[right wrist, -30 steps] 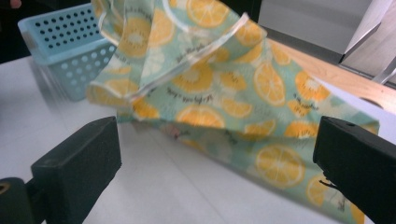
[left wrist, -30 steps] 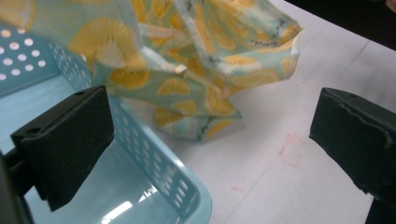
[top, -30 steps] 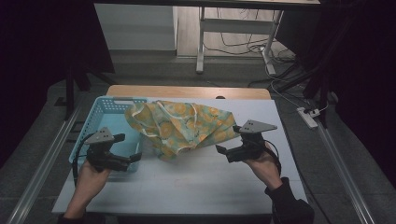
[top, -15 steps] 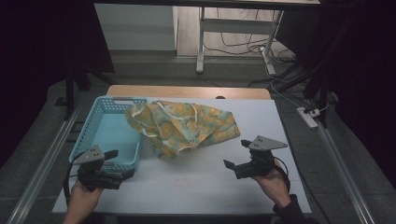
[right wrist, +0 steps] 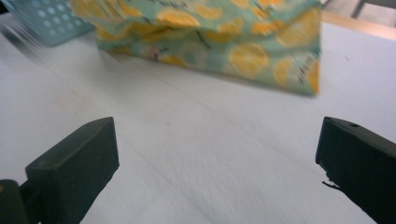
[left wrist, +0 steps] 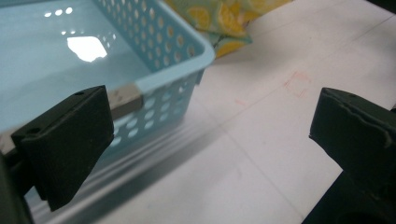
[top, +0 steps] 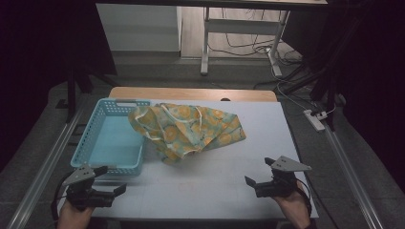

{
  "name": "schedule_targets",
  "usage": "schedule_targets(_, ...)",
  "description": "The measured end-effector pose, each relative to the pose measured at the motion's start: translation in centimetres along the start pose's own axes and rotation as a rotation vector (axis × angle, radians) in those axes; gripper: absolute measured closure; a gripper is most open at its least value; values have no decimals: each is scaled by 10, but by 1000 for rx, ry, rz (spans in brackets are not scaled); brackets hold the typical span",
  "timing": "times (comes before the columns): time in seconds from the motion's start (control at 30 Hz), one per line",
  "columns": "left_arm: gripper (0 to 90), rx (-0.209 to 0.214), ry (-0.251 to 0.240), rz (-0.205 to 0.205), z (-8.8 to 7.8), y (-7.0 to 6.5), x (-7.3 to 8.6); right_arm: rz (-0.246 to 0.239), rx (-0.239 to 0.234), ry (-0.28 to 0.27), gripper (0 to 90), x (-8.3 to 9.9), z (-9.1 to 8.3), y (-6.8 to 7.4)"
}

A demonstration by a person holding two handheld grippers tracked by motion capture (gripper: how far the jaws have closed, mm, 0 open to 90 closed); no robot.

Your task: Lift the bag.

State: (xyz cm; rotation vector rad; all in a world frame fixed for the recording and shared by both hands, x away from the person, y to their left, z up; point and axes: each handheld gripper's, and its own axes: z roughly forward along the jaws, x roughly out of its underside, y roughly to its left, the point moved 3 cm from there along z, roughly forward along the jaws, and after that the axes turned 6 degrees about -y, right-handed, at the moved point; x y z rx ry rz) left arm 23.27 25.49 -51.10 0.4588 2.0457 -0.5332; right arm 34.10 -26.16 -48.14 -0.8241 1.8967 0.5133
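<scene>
On the white table point(top: 210, 186), the yellow lemon-print cloth point(top: 191, 130) drapes over the pale blue perforated plastic basket point(top: 93, 148)'s 3 o'clock rim. Our left gripper point(top: 109, 182) and right gripper point(top: 260, 171) are both spread wide and empty. We should approach toward 12 o'clock and pinch the cloth's near edges.

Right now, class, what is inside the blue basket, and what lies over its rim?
The basket shows a bare blue floor with nothing in it. The lemon-print cloth drapes over its right rim near the far corner, hiding that part of the rim and the table beneath.
</scene>
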Motion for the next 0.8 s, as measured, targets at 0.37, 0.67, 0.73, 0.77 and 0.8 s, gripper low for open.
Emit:
schedule_targets(0.37, 0, -54, 81, 8, 0, 2, 25, 74, 66, 60, 0, 39, -26, -12)
schedule_targets(0.67, 0, -95, 158, 11, 0, 3, 34, 108, 67, 162, 0, 60, -34, -9)
schedule_targets(0.73, 0, -95, 176, 10, 1, 3, 34, 104, 83, 154, 0, 59, -35, -9)
schedule_targets(0.77, 0, -95, 180, 9, 2, 3, 34, 104, 82, 159, 0, 60, -35, -9)
schedule_targets(0.8, 0, -93, 182, 8, 3, 3, 34, 111, 83, 162, 0, 60, -34, -10)
